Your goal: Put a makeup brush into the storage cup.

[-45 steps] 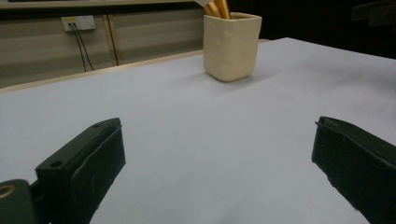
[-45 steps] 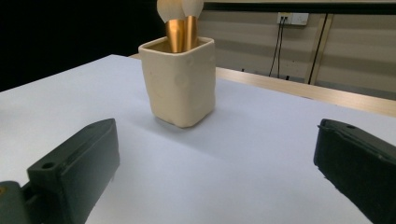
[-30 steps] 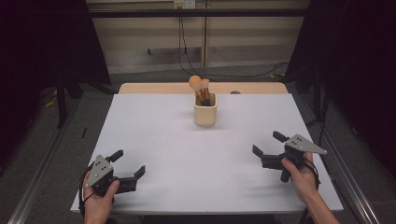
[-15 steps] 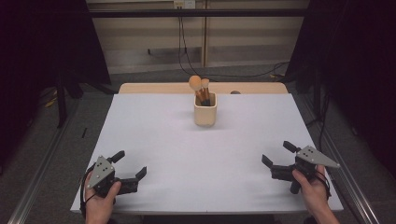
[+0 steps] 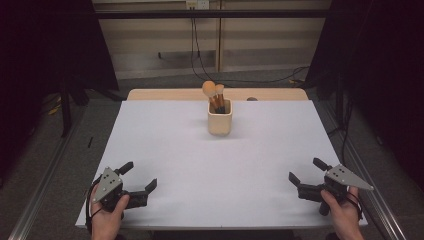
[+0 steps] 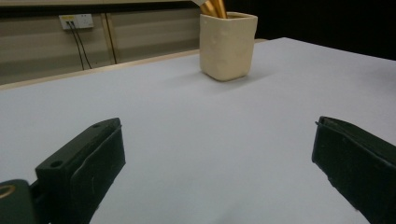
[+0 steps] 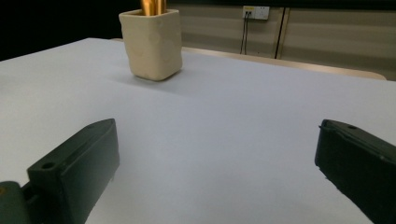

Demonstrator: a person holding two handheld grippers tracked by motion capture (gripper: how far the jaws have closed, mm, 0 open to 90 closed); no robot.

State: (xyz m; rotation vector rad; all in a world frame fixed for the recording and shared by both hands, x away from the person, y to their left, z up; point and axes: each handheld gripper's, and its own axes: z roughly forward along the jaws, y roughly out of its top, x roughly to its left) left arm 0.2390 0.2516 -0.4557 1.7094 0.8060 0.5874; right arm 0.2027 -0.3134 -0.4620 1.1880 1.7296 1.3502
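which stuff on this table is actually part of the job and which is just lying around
Part of the job:
- cream square ceramic cup
- orange-headed makeup brushes with gold handles standing in it
- left tongs and right tongs, both open and empty, near the table's front edge

Just lying about:
- small dark round thing on the wooden strip behind the white sheet
- black cables on the back wall

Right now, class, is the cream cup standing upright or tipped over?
Upright. The cup sits flat on the table, its mouth facing up, with brushes poking out.
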